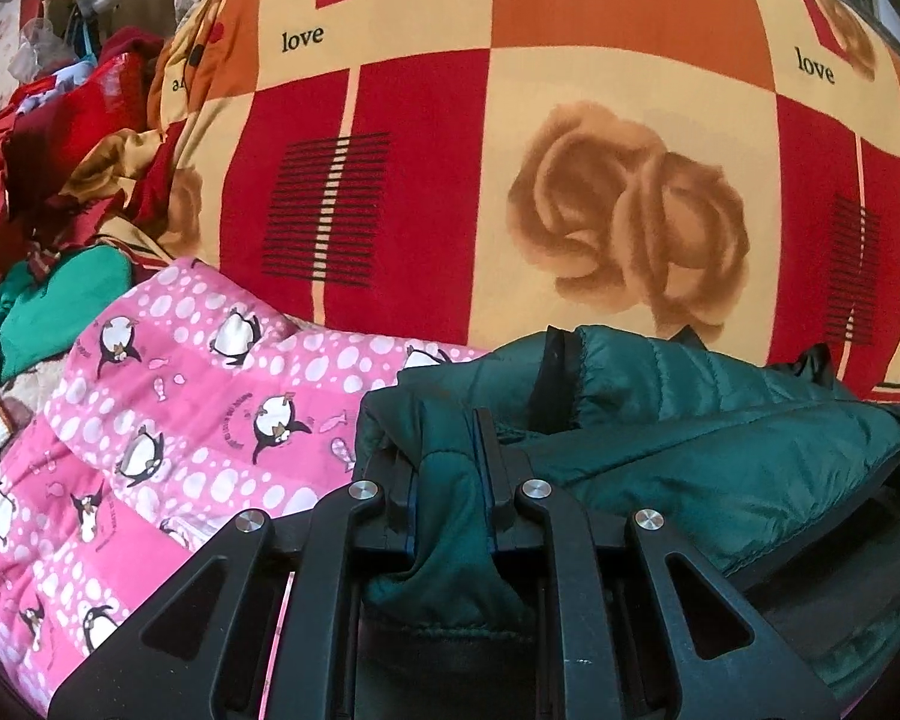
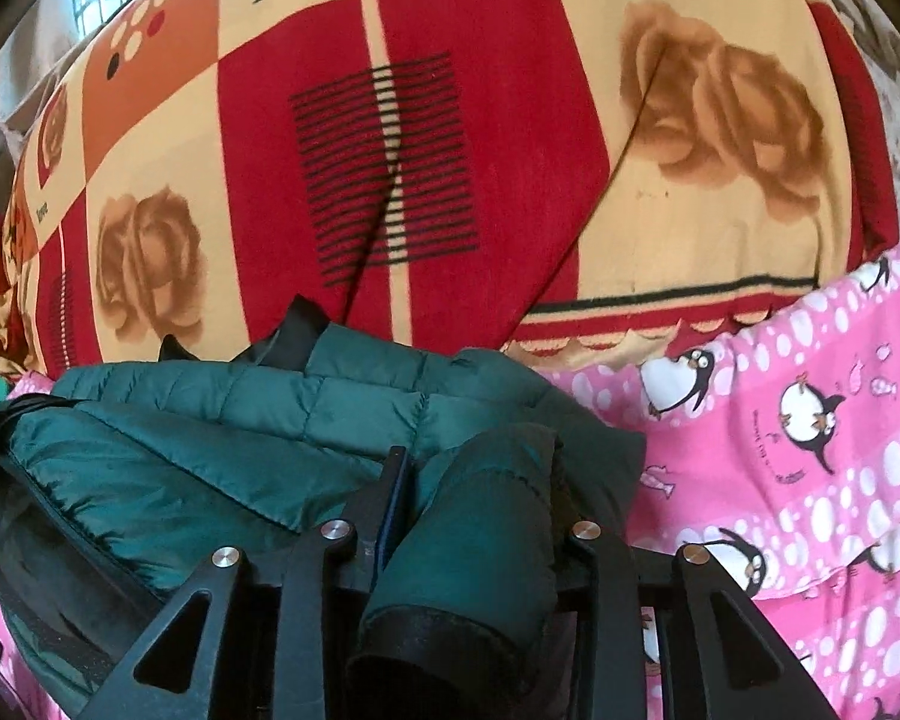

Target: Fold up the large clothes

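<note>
Left gripper (image 1: pixel 447 468): matte black linkage arms with triangular cut-outs, four round silver pivot pins, and blue-edged finger pads (image 1: pixel 485 462). Right gripper (image 2: pixel 480 498) was of identical build: black arms, triangular openings, four silver pins, a dark blue strip along one finger.

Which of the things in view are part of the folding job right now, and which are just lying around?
In the job:
dark green quilted puffer jacket
left tongs, shut on it
right tongs, shut on it

Lying about:
pink penguin-print quilt
red and cream rose-print blanket
pile of red clothes
</note>
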The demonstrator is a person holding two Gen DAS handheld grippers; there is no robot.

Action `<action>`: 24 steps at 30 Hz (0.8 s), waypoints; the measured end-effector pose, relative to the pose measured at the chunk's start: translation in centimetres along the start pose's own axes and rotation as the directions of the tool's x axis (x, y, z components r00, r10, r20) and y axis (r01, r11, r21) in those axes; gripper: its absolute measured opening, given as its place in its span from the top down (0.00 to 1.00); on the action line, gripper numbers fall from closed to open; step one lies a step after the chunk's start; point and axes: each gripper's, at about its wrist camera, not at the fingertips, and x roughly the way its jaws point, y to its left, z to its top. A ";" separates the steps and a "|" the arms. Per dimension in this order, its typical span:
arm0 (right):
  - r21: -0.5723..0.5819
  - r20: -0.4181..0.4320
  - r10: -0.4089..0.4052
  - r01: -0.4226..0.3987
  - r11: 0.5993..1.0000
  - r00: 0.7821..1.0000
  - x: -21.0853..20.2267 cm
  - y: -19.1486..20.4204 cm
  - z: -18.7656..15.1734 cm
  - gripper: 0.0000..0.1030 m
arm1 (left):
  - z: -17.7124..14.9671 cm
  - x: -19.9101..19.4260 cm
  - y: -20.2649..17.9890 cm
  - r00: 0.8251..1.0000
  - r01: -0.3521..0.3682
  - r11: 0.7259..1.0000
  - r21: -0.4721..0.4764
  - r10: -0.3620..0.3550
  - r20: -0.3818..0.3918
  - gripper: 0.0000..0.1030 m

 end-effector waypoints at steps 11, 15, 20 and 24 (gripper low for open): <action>0.036 -0.011 0.035 -0.034 0.999 0.999 -0.5 -0.5 0.3 0.61 | -0.3 0.0 0.2 1.000 -0.001 1.000 -0.009 0.001 -0.003 0.84; 0.055 0.008 0.058 -0.058 0.997 0.998 -2.1 -0.8 0.5 0.41 | -0.4 -0.4 0.4 1.000 0.011 1.000 -0.003 -0.011 -0.004 0.83; 0.058 0.070 0.066 -0.070 0.996 0.995 -5.5 -1.3 0.6 0.25 | 0.0 -0.9 2.0 0.994 0.098 0.993 -0.062 -0.101 -0.047 0.73; 0.048 0.128 0.092 -0.099 0.994 0.988 -9.0 -1.3 -0.2 0.25 | 0.3 -3.4 4.6 0.992 0.125 0.979 -0.161 -0.127 -0.001 0.28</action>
